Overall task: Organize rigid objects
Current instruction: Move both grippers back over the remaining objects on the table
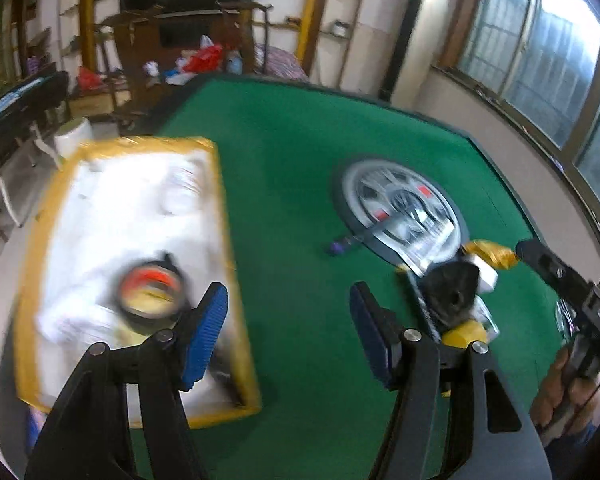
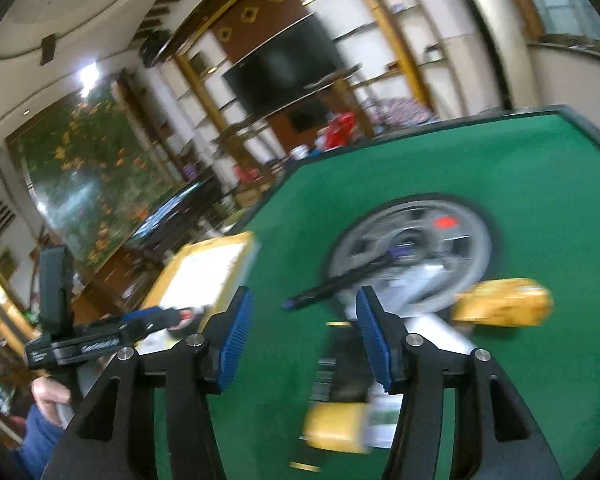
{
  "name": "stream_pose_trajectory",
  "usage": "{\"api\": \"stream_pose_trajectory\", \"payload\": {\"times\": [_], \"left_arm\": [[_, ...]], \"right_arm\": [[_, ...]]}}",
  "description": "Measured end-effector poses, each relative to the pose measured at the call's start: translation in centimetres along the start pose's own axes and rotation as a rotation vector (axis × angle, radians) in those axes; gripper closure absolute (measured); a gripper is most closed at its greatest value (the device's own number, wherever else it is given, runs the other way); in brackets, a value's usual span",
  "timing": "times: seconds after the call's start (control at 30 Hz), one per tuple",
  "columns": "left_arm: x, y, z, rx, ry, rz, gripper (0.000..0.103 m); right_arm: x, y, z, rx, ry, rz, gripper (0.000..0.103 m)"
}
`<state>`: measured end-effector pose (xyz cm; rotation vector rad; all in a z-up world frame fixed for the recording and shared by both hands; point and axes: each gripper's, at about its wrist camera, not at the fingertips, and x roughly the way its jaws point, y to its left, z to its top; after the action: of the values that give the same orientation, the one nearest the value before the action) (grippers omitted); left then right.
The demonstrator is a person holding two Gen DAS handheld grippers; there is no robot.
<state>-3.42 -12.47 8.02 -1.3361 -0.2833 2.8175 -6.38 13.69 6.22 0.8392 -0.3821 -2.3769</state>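
Note:
A white box with a yellow taped rim (image 1: 216, 216) stands at the table's left and holds a round tape roll with red and yellow marks (image 1: 150, 290). It also shows in the right wrist view (image 2: 204, 270). My left gripper (image 1: 288, 332) is open and empty, above the box's right edge. A pile of rigid objects lies at the right: a grey wheel-like disc (image 1: 400, 208) (image 2: 412, 248), a dark pen (image 2: 332, 284), yellow pieces (image 1: 492, 254) (image 2: 504, 302) (image 2: 336, 426) and a black part (image 1: 454, 292). My right gripper (image 2: 304, 340) is open and empty above that pile.
The green felt table (image 1: 292, 152) has a dark edge. The other gripper's body shows at the right of the left wrist view (image 1: 572, 292) and at the left of the right wrist view (image 2: 88, 344). Furniture, shelves and windows lie beyond.

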Motion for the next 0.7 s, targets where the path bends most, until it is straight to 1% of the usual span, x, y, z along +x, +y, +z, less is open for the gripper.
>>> {"api": "stream_pose_trajectory", "payload": {"times": [0.03,0.07,0.13,0.17,0.2,0.33,0.4,0.47,0.5,0.6,0.67,0.7], "left_arm": [[0.5,-0.7,-0.2,0.004,0.020,-0.012,0.041],[1.7,-1.9,-0.6,0.007,0.058,-0.038,0.041],[3.0,-3.7,-1.4,0.000,0.110,-0.082,0.041],[3.4,-4.3,-1.8,-0.004,0.126,-0.099,0.041],[4.1,-5.1,-2.2,-0.018,0.147,-0.134,0.041],[5.3,-7.2,-3.0,-0.049,0.170,-0.171,0.041],[6.3,-8.1,-3.0,-0.037,0.187,-0.141,0.041],[6.8,-8.5,-3.1,-0.031,0.196,-0.131,0.041],[6.8,-8.8,-3.0,-0.022,0.176,-0.111,0.041],[6.8,-9.1,-3.1,0.012,0.151,-0.069,0.041],[6.6,-9.2,-3.3,0.050,0.127,-0.034,0.051],[6.5,-9.2,-3.5,0.069,0.115,-0.034,0.052]], "right_arm": [[-0.3,-1.3,-0.2,0.016,-0.009,-0.022,0.053],[-0.2,-2.7,-0.5,0.048,-0.006,-0.028,0.053],[0.0,-4.3,-0.4,0.109,0.025,-0.036,0.054],[0.1,-5.1,-0.1,0.152,0.028,-0.045,0.054],[-0.4,-5.8,0.1,0.170,0.015,-0.036,0.054],[-0.4,-5.7,0.5,0.180,0.007,-0.029,0.054],[-0.3,-5.9,0.3,0.181,0.019,-0.008,0.054],[-1.0,-6.4,-0.2,0.178,0.007,0.004,0.054],[-1.2,-6.5,-0.1,0.172,-0.001,0.006,0.054],[-1.4,-6.8,-0.2,0.172,-0.010,0.015,0.054],[-1.3,-6.7,-0.3,0.178,0.005,0.032,0.053],[-1.4,-6.7,-0.4,0.182,0.014,0.045,0.053]]}}
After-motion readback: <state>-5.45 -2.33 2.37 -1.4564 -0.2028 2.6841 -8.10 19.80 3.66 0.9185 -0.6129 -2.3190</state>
